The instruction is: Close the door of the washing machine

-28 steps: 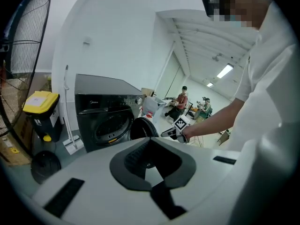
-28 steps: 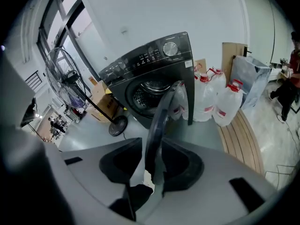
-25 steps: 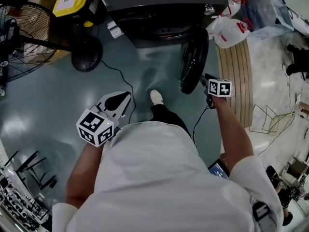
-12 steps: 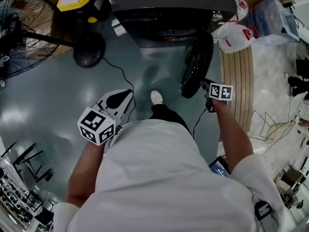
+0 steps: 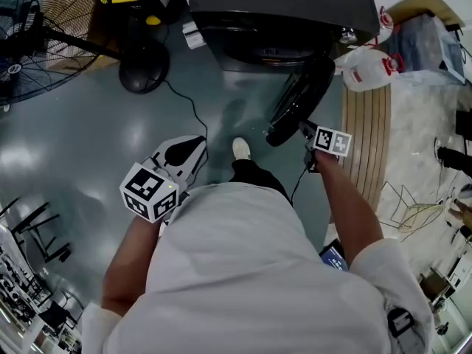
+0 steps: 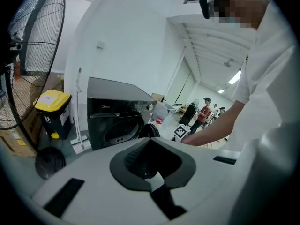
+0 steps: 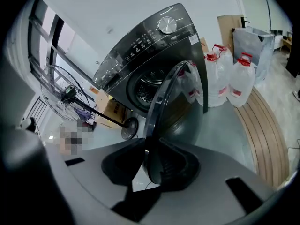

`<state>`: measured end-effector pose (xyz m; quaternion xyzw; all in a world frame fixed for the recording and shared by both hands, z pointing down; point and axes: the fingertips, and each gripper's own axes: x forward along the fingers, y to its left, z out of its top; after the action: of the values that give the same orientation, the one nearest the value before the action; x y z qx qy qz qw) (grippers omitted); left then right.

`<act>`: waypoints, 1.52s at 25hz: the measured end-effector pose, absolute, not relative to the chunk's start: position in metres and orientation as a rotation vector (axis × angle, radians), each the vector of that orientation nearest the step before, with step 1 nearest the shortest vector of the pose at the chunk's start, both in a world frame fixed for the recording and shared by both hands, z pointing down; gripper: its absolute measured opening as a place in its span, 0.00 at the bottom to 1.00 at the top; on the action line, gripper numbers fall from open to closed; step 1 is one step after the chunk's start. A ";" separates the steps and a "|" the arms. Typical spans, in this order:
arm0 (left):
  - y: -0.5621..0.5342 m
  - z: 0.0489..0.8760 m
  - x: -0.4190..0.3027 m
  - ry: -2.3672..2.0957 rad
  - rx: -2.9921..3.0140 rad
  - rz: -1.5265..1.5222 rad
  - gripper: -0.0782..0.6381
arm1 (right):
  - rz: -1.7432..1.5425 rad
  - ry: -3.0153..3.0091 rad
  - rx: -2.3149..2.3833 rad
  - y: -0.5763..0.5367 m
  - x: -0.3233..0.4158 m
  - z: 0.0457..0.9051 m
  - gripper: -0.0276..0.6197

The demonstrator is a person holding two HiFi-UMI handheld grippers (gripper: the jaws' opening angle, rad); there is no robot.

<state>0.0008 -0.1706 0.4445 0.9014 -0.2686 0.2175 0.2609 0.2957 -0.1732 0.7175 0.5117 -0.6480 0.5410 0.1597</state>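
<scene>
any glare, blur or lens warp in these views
Head view: sharp, with pale glare patches on the glossy floor. Left gripper view: fisheye bows the fan, and the corners go dark. Right gripper view: the same warp tilts the washer, and the door edge nearest the lens looks soft.

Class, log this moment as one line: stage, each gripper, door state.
stage: closing | right gripper: shut on door rim | left gripper: shut, empty, away from machine | washing machine: door partly open
</scene>
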 end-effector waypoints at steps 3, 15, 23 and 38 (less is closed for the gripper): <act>-0.172 0.444 -0.004 -0.754 2.433 0.582 0.13 | 1.585 -1.859 1.474 -0.188 0.279 0.718 0.19; -0.172 0.444 -0.029 -0.878 2.373 0.553 0.13 | 1.689 -1.891 1.534 -0.258 0.224 0.718 0.17; -0.169 0.447 -0.048 -0.962 2.311 0.533 0.13 | 1.736 -1.916 1.566 -0.306 0.199 0.717 0.17; -0.182 0.456 -0.067 -1.022 2.249 0.527 0.13 | 1.782 -1.940 1.644 -0.389 0.175 0.715 0.16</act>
<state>-0.0668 -0.1821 0.4561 0.8486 -0.3854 0.1987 0.3031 0.1754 -0.3895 0.7154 0.5293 -0.6248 0.5738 0.0181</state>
